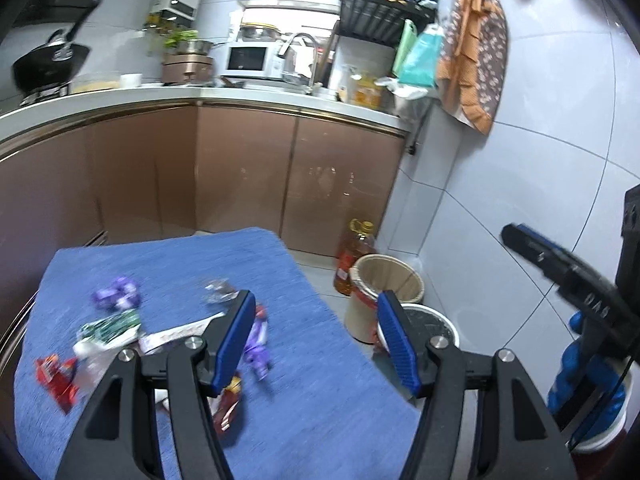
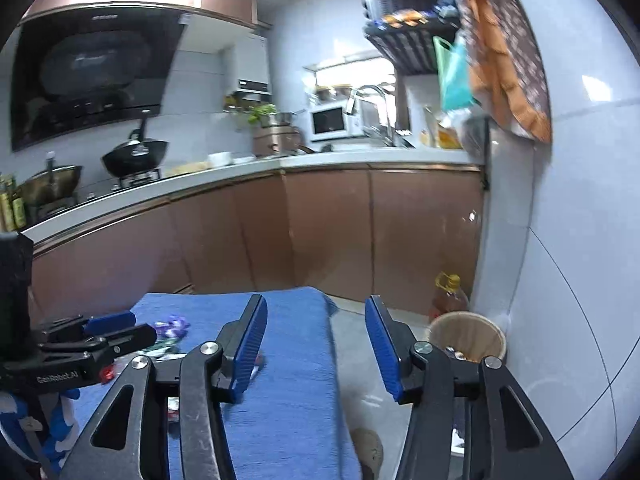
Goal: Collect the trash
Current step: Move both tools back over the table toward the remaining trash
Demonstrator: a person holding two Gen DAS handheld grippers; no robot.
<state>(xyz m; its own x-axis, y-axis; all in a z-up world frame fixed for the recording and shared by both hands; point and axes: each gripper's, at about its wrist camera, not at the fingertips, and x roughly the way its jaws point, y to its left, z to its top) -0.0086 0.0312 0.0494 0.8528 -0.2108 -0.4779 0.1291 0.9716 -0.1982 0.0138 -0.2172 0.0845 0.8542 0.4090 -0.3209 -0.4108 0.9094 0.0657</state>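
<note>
A run of brown cabinets under a pale counter fills the back of both views, with a black wok on the stove at the left and a white microwave near the tap. An orange and brown apron hangs on the tiled wall at the right.

In front stands a table covered by a blue cloth. The trash lies on the left part of that cloth: a red wrapper, a green and white wrapper, 2 purple wrappers, a clear crumpled one and a red and yellow one partly hidden by a finger.

On the floor right of the table sits a beige bin, with a few small pieces of trash at its bottom in the right wrist view. A bottle of oil stands just behind it, against the cabinets.

The left gripper hangs above the right edge of the cloth, its 2 blue fingers spread wide with nothing between them. The right gripper is likewise spread wide and empty, over the gap between table and bin.
</note>
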